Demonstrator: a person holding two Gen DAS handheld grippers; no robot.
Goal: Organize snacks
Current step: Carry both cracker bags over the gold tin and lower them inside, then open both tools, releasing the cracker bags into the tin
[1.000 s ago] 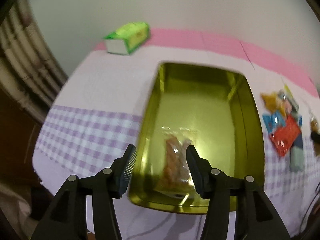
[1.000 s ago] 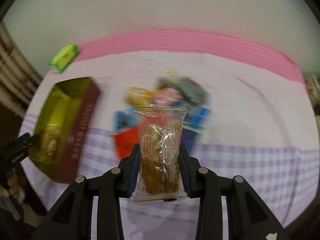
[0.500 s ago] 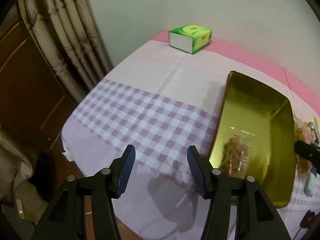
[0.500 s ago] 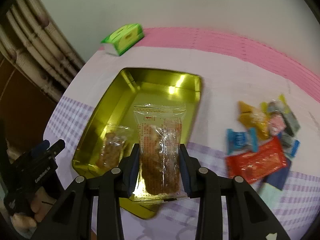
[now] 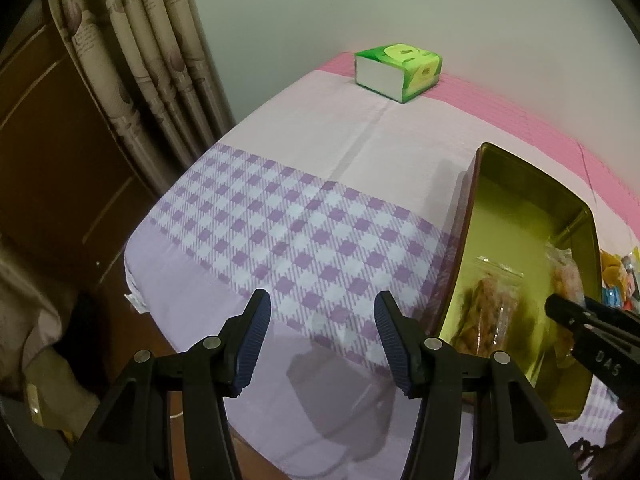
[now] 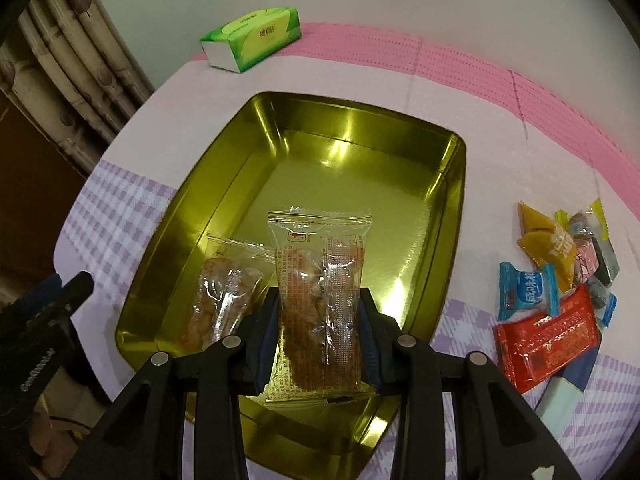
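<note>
Overhead, clear snack packet (image 6: 320, 304) clamped upright in right claw (image 6: 320, 340) above gold tin (image 6: 452, 216); left claw (image 5: 320, 336) wide, empty.

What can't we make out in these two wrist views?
- Clear snack packet in the right gripper: its lower sides are covered by the pads; print too small to read.
- Second packet in the gold tin: lower end hidden behind the gripper.
- Loose snack pile: bottom wrappers buried under others; cut off at the left wrist view's edge.
- Left gripper: open, empty.
</note>
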